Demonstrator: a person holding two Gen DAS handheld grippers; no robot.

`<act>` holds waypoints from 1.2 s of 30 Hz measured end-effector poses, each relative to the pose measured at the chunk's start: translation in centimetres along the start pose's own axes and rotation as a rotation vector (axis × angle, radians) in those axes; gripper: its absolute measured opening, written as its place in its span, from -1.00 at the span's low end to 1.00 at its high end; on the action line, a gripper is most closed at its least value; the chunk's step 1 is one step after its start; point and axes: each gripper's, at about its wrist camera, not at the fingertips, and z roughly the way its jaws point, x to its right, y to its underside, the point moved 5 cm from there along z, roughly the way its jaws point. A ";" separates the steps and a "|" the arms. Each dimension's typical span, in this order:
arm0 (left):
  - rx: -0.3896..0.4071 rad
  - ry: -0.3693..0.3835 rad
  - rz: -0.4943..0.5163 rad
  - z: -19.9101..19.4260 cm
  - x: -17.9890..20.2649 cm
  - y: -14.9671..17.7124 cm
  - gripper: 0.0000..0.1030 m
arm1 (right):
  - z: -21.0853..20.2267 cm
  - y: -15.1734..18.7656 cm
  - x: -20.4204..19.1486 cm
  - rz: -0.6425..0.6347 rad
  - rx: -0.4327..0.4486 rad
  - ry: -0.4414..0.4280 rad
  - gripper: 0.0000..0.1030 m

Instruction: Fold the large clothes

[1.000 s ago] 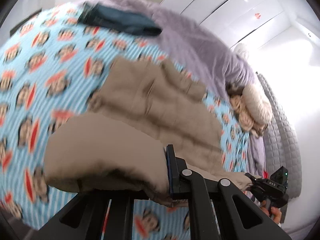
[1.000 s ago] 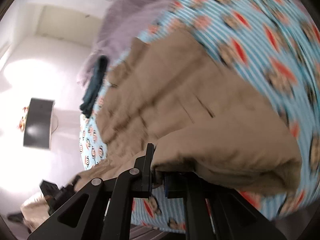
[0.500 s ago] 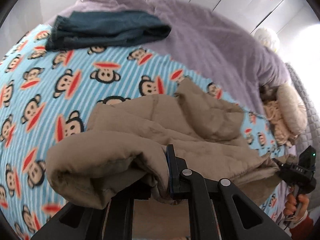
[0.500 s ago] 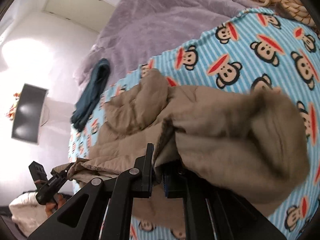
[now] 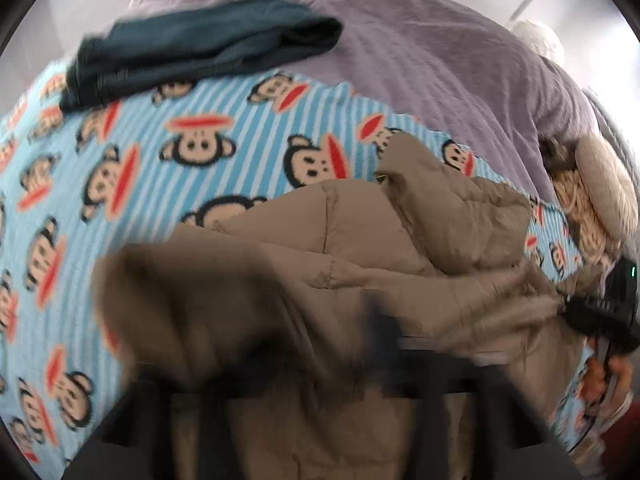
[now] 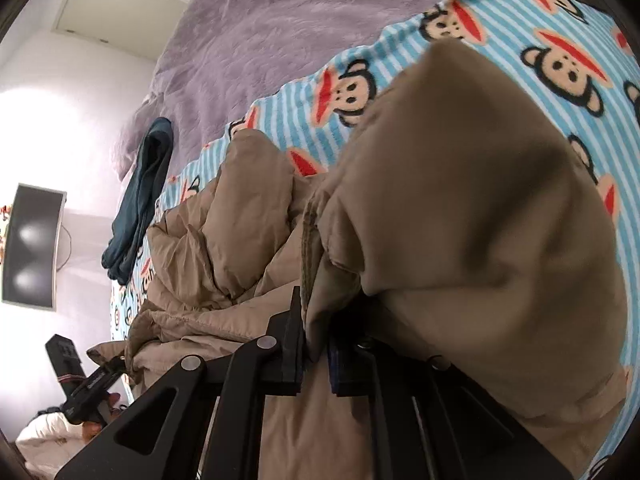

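While bunched and half lifted, likely to handle as a light, puffy, floppy load: quilted tan jacket point(image 6: 248, 216), soft enough to sag wherever unsupported, shell probably a little slick. Best taken at a hem edge or seam, where the layers are thin enough to pinch through (padded middle would bulge out of a grip).

Right gripper point(image 6: 316, 354) with jaws pinching a fold of the tan cloth, a big hanging lobe spilling toward 3 o'clock in the right wrist view. Left gripper point(image 5: 384, 344) too blurred in its own view to tell how the jaws stand; seen from the right wrist at 8 o'clock, apparently holding a far corner of the garment, though not clearly.

Looks matte khaki, stitched into channels, creased and heaped, one sleeve or collar part poking up toward 1 o'clock in the left wrist view. Lies across the monkey-print blanket point(image 5: 168, 152) on the bed, near edge raised. Folded dark teal garment point(image 5: 200, 48) at 11 o'clock, well apart; purple cover point(image 5: 432, 56) beyond.
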 end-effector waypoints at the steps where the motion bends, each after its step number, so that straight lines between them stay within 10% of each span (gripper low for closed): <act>1: 0.035 -0.037 0.019 -1.0 0.2 0.0 0.95 | -0.1 0.0 0.0 -0.001 -0.005 -0.005 -0.75; 6: 0.099 -0.075 0.078 -3.7 1.2 0.0 0.95 | -0.9 -0.1 0.3 0.001 -0.003 -0.020 -0.48; 11: 0.118 -0.111 0.102 -1.7 2.5 -1.5 0.94 | -1.9 -0.6 -0.2 -0.036 0.018 -0.028 0.41; 13: 0.086 -0.102 0.091 -0.1 2.9 -1.6 0.52 | -2.1 -0.5 -0.7 -0.053 0.023 -0.006 0.41; 15: 0.064 -0.086 0.077 0.7 3.2 -1.1 0.42 | -2.4 0.0 -1.4 -0.080 0.016 0.001 0.33; 17: 0.091 -0.083 0.092 0.5 3.4 -0.7 0.42 | -3.0 1.0 -2.5 -0.152 0.018 0.013 -0.49; 18: 0.102 -0.102 0.107 0.5 3.3 -0.6 0.42 | -3.5 1.7 -2.8 -0.203 0.020 0.035 -0.56; 24: 0.105 -0.219 0.142 2.2 -0.3 -1.9 0.42 | -3.4 1.6 0.2 -0.320 0.060 0.279 -0.61; 36: 0.086 -0.257 0.167 8.4 -0.8 -3.7 0.44 | 2.1 -3.0 6.3 -0.087 0.077 0.261 -0.82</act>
